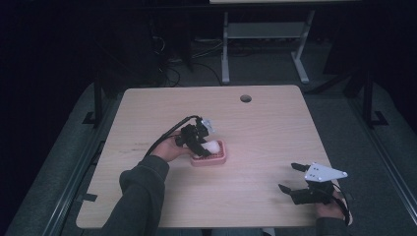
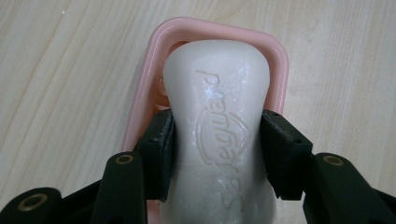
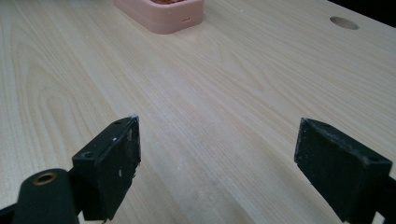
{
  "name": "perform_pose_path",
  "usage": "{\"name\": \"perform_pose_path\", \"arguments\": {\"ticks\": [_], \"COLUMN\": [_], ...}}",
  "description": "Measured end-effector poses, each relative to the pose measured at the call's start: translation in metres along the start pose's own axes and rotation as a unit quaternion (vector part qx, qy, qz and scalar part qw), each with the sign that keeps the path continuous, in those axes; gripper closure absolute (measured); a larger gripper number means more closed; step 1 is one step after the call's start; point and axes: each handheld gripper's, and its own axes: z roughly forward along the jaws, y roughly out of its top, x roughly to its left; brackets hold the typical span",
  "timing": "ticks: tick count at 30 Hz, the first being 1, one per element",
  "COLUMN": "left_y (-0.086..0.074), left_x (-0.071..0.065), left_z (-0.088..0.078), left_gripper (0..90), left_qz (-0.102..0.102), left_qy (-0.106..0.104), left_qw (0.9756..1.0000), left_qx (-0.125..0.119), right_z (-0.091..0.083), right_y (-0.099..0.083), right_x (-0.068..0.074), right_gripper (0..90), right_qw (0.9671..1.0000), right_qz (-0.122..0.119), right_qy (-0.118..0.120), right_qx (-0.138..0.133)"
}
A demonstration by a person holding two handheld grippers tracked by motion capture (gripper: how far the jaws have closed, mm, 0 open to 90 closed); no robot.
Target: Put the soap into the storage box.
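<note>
Left claw [image 2: 217, 154] grips the soap [image 2: 218, 135] over the pink dish [image 2: 140, 93]; right claw [image 3: 217, 172] gapes wide above bare tabletop [image 3: 224, 93].

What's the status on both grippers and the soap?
Left gripper shut on soap bar over pink dish. Right gripper open, idle. Nothing obstructing.

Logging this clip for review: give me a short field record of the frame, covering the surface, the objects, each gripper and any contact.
surface: light wooden table with a round hole near its far edge
objects: white soap bar; pink soap dish
left gripper: shut on the soap bar, over the dish
right gripper: open, holding nothing, near the table's front right
contact: both left pads press the bar's sides
unclear: whether the bar rests in the dish
</note>
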Motion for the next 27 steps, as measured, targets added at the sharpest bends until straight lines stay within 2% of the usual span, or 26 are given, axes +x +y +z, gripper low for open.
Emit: {"name": "perform_pose_path", "arguments": {"ticks": [8, 27], "left_y": [0.0022, 0.0015], "left_x": [0.0013, 0.0034], "left_z": [0.0037, 0.0102], "left_gripper": [49.2, 49.1], "left_qz": [0.006, 0.004], "left_qy": [0.000, 0.001], "left_qw": [1.0000, 0.9999], "left_qx": [0.002, 0.012], "right_z": [-0.0001, -0.0007], "right_y": [-0.0001, -0.0002], "right_x": [-0.0001, -0.0004], "right_gripper": [13.7, 13.7], "right_qw": [1.0000, 1.0000], "right_qz": [0.000, 0.000], "right_qy": [0.001, 0.001], "right_qx": [-0.001, -0.002]}}
